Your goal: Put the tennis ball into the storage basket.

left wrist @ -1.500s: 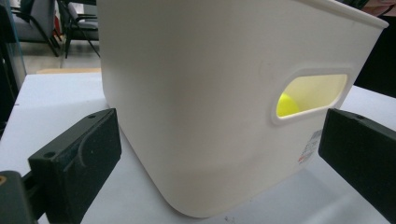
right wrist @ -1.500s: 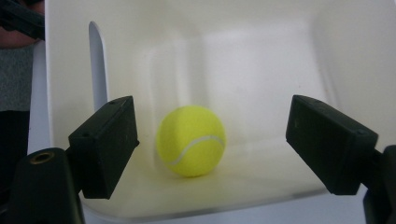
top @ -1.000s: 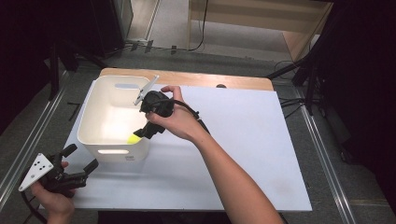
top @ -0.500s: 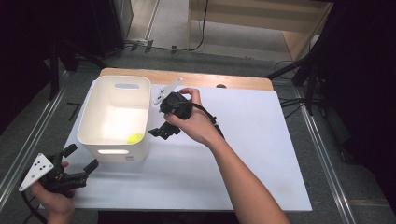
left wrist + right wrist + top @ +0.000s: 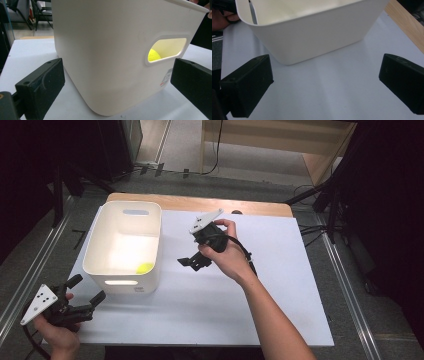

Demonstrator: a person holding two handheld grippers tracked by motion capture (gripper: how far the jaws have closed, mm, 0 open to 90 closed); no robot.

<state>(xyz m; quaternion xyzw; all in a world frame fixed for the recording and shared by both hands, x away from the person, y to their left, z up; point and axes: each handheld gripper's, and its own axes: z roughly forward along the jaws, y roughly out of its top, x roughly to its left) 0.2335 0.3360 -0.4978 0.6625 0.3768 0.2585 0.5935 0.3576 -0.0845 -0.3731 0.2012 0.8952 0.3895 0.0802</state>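
Observation:
A white plastic bin stands on the left of the white table top. A yellow ball lies on its floor at the near right corner. My right gripper hovers over the table just right of the bin, open with nothing between its jaws, and faces the bin's side wall. My left gripper is held low at the table's near left corner, open and empty. In the left gripper view the bin's near wall is close ahead, and the yellow ball shows through its handle slot.
A white sheet covers the table, with a wooden strip along the far edge. Metal rails and dark floor flank both sides. Cables lie beyond the right rail. In the right gripper view a hand shows past the bin.
My right gripper has moved right, from above the bin to the table beside it. The yellow ball that was at its jaws now lies in the bin. The left gripper has stayed put.

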